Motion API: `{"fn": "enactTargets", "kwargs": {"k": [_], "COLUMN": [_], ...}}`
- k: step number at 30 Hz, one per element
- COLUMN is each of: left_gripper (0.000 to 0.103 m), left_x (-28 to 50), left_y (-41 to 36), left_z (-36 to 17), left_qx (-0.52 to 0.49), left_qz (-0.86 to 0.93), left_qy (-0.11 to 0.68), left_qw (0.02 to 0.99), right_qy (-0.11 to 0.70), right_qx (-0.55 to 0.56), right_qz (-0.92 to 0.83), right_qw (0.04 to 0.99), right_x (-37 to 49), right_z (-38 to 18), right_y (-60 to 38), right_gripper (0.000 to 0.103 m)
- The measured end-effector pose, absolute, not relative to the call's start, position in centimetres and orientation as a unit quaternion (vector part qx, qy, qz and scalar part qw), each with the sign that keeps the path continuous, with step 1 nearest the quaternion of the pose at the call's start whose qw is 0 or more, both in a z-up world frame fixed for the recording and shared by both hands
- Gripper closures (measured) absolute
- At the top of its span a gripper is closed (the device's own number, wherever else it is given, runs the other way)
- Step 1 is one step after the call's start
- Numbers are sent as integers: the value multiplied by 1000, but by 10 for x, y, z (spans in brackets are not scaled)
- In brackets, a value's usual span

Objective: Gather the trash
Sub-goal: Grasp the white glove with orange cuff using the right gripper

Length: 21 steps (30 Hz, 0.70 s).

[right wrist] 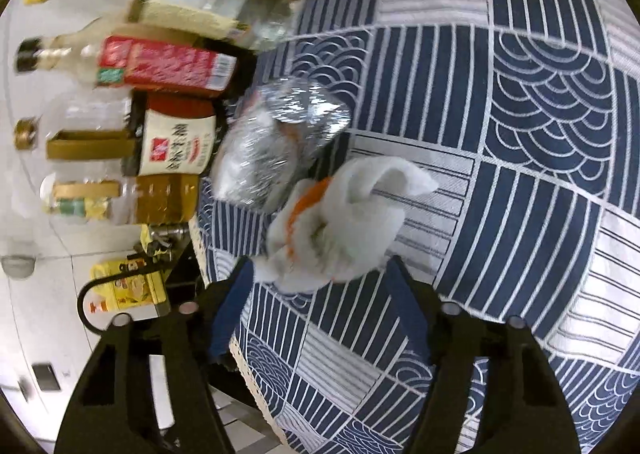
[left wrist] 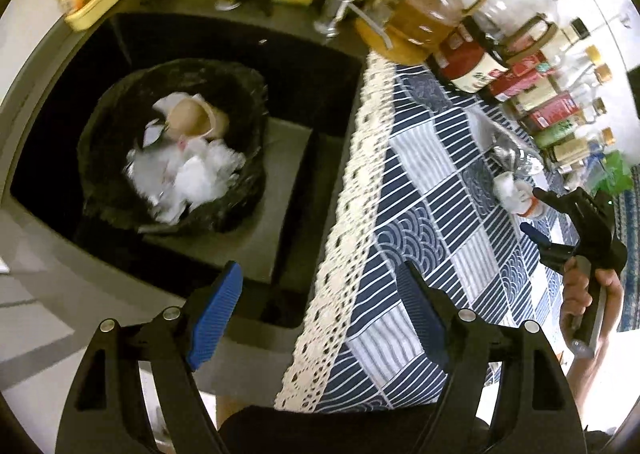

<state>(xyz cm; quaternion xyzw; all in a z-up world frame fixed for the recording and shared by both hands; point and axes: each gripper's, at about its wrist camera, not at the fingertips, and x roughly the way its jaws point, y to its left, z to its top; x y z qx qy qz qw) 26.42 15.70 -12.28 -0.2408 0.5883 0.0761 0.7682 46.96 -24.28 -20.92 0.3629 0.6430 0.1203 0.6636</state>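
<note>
Left wrist: left hand-held gripper (left wrist: pixel 320 314) apart, empty, over patchwork tablecloth (left wrist: pixel 440 174) edge; bin (left wrist: pixel 120 158) on floor.

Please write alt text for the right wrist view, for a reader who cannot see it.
The open right tongs reach toward a crumpled white tissue with orange stains, lying on a blue and white patterned tablecloth. Just behind the tissue lies a crumpled foil wrapper, and bottles stand along the cloth's far edge.
</note>
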Motion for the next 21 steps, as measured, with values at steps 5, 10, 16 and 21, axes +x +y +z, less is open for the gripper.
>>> {"fn": "enactTargets", "kwargs": {"k": [5, 10, 16, 21], "left_gripper": [26, 26, 26, 26], "left_x": [253, 251, 265, 294], "left_y": [160, 147, 124, 94], "left_z": [-123, -127, -129, -127], "left_qx": [-245, -234, -201, -148], "left_qz": [92, 80, 49, 13], "left_qy": [592, 604, 618, 624], "left_qw": [762, 758, 759, 767], "right_qy": [646, 639, 626, 609], "right_qx": [391, 411, 415, 417], "right_qz": [124, 126, 143, 140], "right_qw": [644, 638, 644, 661], "right_x": [476, 474, 456, 428], "right_z": [-223, -229, -218, -207], "right_y": [-244, -252, -264, -289], "right_gripper": [58, 70, 73, 73]}}
